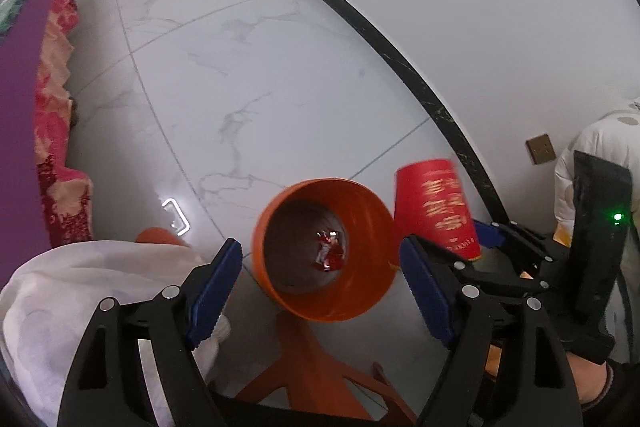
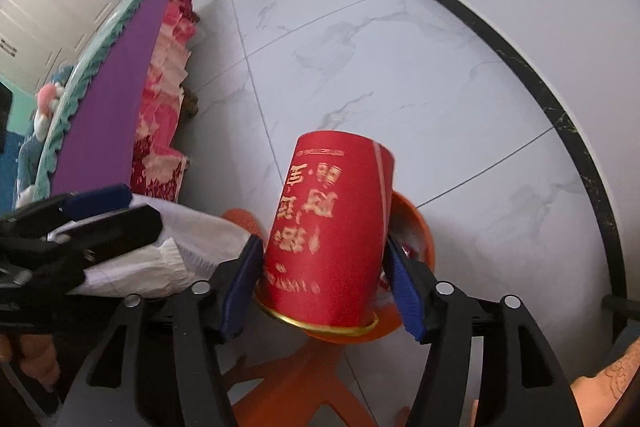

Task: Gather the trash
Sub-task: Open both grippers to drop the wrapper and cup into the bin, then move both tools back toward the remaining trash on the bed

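Observation:
An orange round bin (image 1: 360, 227) stands on the floor below, with red and silver wrappers (image 1: 330, 253) at its bottom. My left gripper (image 1: 320, 291) is open and empty above the bin's near rim. My right gripper (image 2: 322, 279) is shut on a red paper cup with gold writing (image 2: 328, 227), held upside down, its gold rim toward the camera, over the bin (image 2: 416, 227). The cup also shows in the left wrist view (image 1: 438, 207), at the bin's right, held by the right gripper (image 1: 486, 241).
An orange stool (image 1: 316, 371) sits under the grippers. White cloth (image 1: 80, 287) lies at the left, with crumpled paper (image 2: 160, 267). A bed with a purple edge (image 2: 116, 99) and pink skirt runs along the left. White tiled floor (image 1: 240, 67) meets a wall with a black baseboard (image 1: 400, 55).

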Motion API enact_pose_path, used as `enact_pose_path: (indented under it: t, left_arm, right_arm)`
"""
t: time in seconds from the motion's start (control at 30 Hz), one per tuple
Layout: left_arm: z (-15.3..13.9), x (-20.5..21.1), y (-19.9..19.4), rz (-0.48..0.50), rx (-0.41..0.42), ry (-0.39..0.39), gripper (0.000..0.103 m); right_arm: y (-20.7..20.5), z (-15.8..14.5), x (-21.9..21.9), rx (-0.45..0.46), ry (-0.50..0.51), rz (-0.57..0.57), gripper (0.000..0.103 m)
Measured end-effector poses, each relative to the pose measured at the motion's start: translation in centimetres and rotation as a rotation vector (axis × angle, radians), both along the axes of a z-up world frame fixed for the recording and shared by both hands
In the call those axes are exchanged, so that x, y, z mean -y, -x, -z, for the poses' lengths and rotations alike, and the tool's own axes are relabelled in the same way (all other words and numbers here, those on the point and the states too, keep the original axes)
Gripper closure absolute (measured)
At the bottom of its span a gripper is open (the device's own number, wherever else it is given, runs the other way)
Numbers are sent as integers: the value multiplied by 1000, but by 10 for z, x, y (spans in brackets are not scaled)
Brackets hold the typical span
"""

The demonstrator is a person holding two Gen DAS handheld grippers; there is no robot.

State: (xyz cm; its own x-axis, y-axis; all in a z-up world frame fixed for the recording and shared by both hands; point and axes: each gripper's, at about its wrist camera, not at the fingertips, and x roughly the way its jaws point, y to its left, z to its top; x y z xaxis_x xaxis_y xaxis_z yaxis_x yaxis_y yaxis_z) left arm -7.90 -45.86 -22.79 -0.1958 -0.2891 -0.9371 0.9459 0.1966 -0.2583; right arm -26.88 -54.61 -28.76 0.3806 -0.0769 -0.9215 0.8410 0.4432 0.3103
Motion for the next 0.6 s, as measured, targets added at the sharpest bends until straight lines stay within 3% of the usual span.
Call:
enact_pose_path:
  t: [0.1, 0.27, 0.47, 0.6]
  left_arm:
    - [1, 4, 3, -22, -3, -9, 22]
    - [-9, 0, 1, -49, 3, 9, 22]
    - [-55, -28, -12, -114, 76, 118, 22]
    - [-108, -65, -32, -215, 170, 245, 22]
  right_arm:
    - [-6, -1, -3, -20, 6, -13, 30]
    - [-9, -14, -6, 1, 27, 1, 30]
    - [-29, -77, -16, 129, 135, -46, 30]
    - [-59, -134, -35, 227, 257, -144, 29]
